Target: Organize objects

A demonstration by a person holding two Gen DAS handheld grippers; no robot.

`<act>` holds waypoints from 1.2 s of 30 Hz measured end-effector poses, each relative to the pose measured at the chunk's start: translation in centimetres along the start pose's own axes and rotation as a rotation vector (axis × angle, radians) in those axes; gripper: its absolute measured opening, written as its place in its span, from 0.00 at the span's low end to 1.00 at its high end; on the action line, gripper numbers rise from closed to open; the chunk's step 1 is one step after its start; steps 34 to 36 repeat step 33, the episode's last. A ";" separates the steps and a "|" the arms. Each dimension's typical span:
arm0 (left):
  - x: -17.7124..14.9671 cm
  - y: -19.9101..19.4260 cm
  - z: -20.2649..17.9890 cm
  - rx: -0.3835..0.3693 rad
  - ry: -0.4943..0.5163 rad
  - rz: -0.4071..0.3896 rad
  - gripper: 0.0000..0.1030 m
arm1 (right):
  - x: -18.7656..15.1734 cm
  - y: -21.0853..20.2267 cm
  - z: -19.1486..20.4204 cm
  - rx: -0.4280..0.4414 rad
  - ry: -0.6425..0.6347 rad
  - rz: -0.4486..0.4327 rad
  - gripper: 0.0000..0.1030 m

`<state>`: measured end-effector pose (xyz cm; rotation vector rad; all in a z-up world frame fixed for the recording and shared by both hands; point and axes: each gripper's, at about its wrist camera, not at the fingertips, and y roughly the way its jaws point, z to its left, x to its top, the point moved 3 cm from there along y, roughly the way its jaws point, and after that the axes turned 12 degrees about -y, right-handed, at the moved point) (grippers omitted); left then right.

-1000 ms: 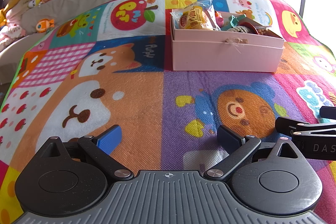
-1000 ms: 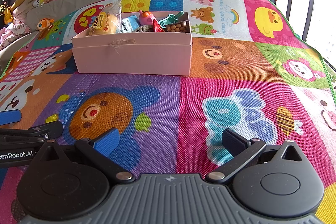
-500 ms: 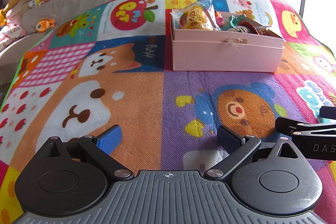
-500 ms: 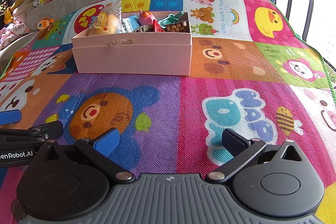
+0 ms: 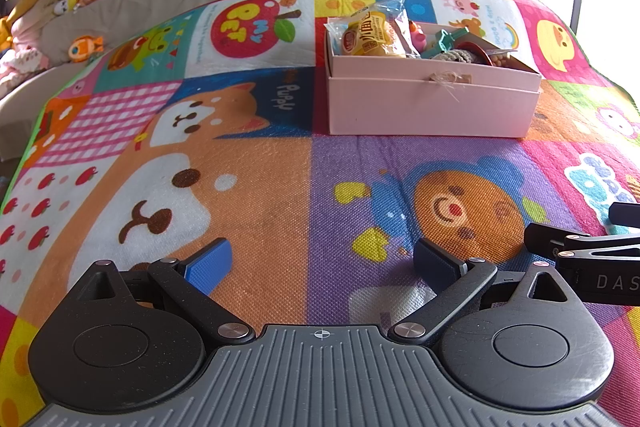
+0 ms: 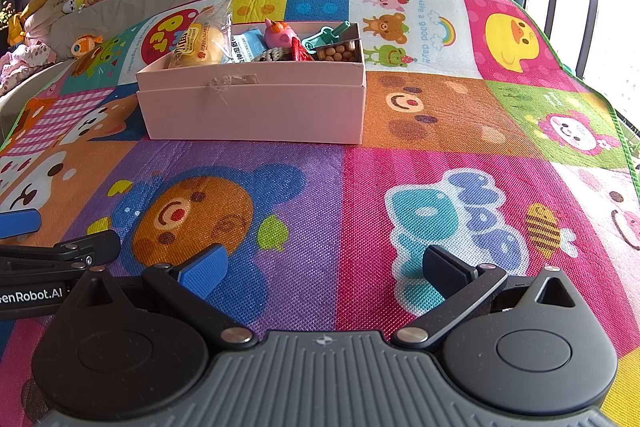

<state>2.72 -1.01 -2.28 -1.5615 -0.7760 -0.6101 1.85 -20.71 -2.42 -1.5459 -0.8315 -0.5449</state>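
Pink rectangular cardboard box (image 6: 256, 111), packed with a crinkly plastic-wrapped bun (image 6: 198, 45) and small toys, sits on the woven cartoon-print mat (image 6: 400, 155). Left gripper (image 5: 322, 259) and right gripper (image 6: 326, 265) rest splayed wide, holding nothing.

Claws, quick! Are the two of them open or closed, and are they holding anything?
Left claw: open, holding nothing, over the play mat.
Right claw: open, holding nothing, over the same mat.

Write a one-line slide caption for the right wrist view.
Open right gripper hovers over a colourful cartoon play mat, facing a pink cardboard box filled with snacks and toys.
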 end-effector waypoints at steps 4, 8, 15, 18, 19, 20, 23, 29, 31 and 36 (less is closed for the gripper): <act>0.0 0.0 0.0 0.000 0.000 0.000 0.98 | 0.0 0.0 0.0 0.000 0.000 0.000 1.00; 0.0 0.0 0.0 0.000 0.000 0.000 0.98 | 0.0 0.0 0.0 0.000 0.000 0.000 1.00; 0.0 0.0 0.0 0.000 -0.001 0.000 0.98 | 0.0 0.0 0.0 0.000 0.000 0.000 1.00; 0.0 0.0 0.1 0.002 0.003 -0.001 0.98 | 0.0 0.0 0.0 0.000 0.000 0.000 1.00; 0.0 0.0 0.0 0.000 0.000 0.000 0.98 | 0.0 0.0 0.0 0.000 0.000 0.000 1.00; 0.0 -0.1 0.0 0.000 0.000 0.000 0.98 | 0.0 0.0 0.0 0.000 0.000 0.000 1.00; 0.0 -0.1 0.0 0.000 -0.001 0.000 0.98 | 0.0 0.0 0.0 0.000 0.000 0.000 1.00; 0.0 -0.1 -0.2 0.000 -0.001 0.002 0.98 | 0.0 0.0 0.0 0.000 0.000 0.000 1.00; 0.0 -0.1 -0.3 -0.002 -0.001 0.001 0.98 | 0.0 0.0 0.0 0.000 0.000 0.000 1.00; 0.0 -0.1 -0.4 -0.002 -0.002 0.001 0.98 | 0.0 0.0 0.0 0.000 0.000 0.000 1.00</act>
